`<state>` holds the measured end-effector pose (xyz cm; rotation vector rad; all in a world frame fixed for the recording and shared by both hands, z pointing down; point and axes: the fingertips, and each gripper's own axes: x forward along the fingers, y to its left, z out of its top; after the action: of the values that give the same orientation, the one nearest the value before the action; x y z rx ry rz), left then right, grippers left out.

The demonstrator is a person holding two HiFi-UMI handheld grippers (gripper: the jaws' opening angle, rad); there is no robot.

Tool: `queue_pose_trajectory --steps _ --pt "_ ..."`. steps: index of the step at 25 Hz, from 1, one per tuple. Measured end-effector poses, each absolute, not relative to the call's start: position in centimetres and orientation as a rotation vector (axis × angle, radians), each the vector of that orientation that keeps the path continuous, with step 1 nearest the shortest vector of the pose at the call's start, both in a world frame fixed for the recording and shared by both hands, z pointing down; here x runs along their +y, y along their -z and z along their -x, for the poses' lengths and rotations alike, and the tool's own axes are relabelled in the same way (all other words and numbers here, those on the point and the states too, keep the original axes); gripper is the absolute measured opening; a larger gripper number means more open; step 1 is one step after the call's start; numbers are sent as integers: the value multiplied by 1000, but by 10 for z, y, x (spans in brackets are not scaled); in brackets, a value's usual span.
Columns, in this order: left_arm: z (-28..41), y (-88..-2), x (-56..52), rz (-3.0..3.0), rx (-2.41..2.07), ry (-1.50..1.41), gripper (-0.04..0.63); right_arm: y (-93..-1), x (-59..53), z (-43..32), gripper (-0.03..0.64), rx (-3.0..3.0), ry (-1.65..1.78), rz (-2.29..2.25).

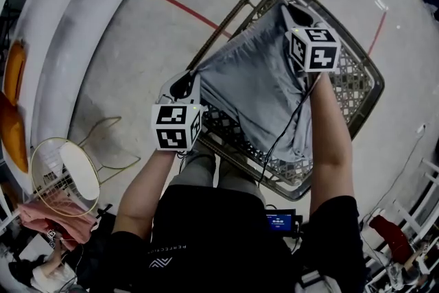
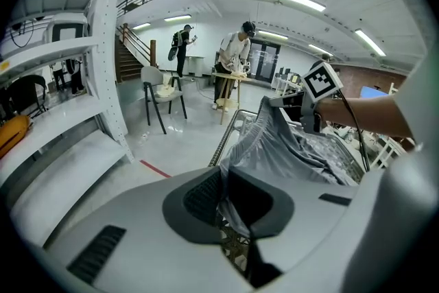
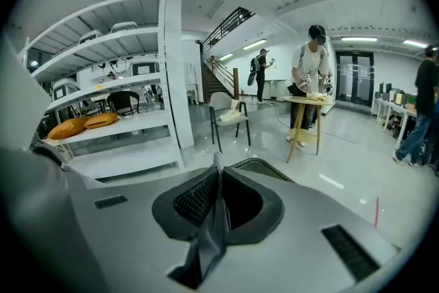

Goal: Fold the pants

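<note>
Holding grey pants (image 1: 254, 86) spread above the wire basket (image 1: 363, 72), left tool (image 1: 186, 82) and right tool (image 1: 296, 16) each clamp what seems a waistband corner; next, probably, join the corners.

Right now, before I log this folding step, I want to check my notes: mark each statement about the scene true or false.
1. Both the left gripper and the right gripper are shut on the grey pants. True.
2. The pants lie folded inside the wire basket. False: they hang spread between the grippers above it.
3. A chair stands on the floor beyond the basket. True.
4. The basket sits on the white shelf. False: the shelf stands apart, off to the left.
</note>
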<state>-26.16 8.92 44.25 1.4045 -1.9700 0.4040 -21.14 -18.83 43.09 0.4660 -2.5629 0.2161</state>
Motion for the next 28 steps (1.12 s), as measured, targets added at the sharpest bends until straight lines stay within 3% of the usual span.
queue_pose_trajectory --steps 28 --pt "290 -478 120 -1259 -2049 -491 35 -468 -168 275 49 -2586 -344 -317"
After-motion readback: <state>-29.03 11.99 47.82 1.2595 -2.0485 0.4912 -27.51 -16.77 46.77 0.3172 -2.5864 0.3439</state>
